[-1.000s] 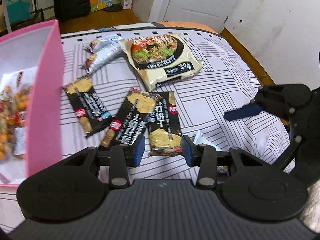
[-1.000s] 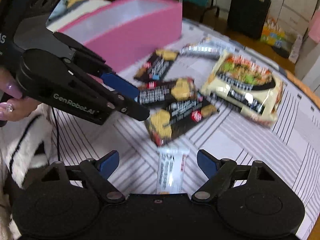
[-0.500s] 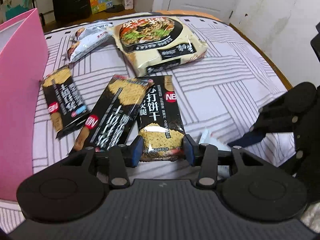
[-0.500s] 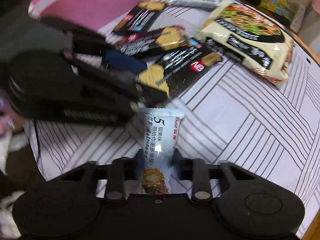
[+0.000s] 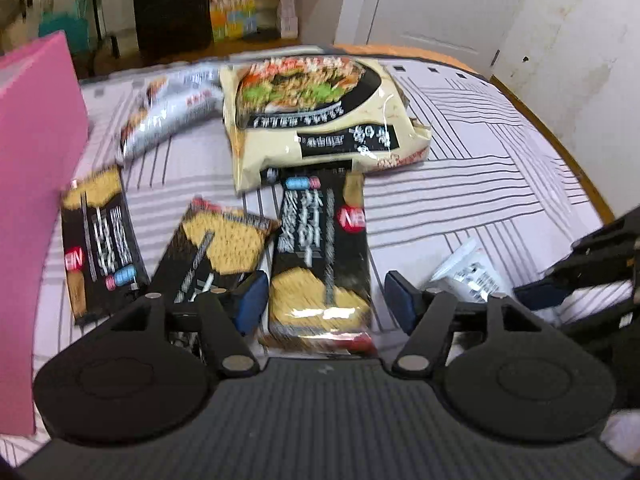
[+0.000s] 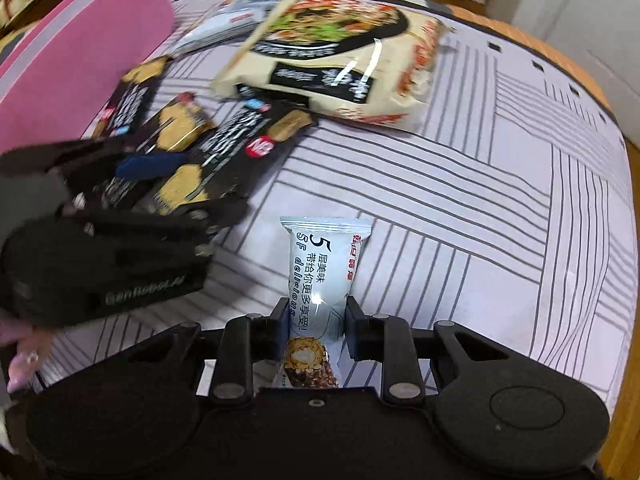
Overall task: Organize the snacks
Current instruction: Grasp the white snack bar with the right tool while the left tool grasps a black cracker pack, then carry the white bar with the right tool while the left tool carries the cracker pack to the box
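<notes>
A black cracker packet [image 5: 320, 264] lies on the striped tablecloth [image 5: 480, 184], its near end between the blue pads of my left gripper [image 5: 325, 304]. The jaws are opening and the pads stand apart from the packet's edges. Two more black cracker packets [image 5: 96, 240] [image 5: 216, 252] lie to its left. My right gripper [image 6: 318, 320] is shut on a white snack bar [image 6: 324, 264], which points away along the cloth. In the left wrist view the same white bar [image 5: 468, 272] shows at the right. A big cream noodle bag [image 5: 320, 120] lies behind the crackers.
A pink box [image 5: 36, 200] stands along the left side, close to the outer cracker packet. Silver-grey snack packets [image 5: 172, 116] lie at the back left. The table's orange rim [image 5: 560, 140] curves round the right, with a white wall and door beyond.
My right gripper has closed on the white snack bar. My left gripper has moved forward and down over the middle cracker packet, and its jaws have widened.
</notes>
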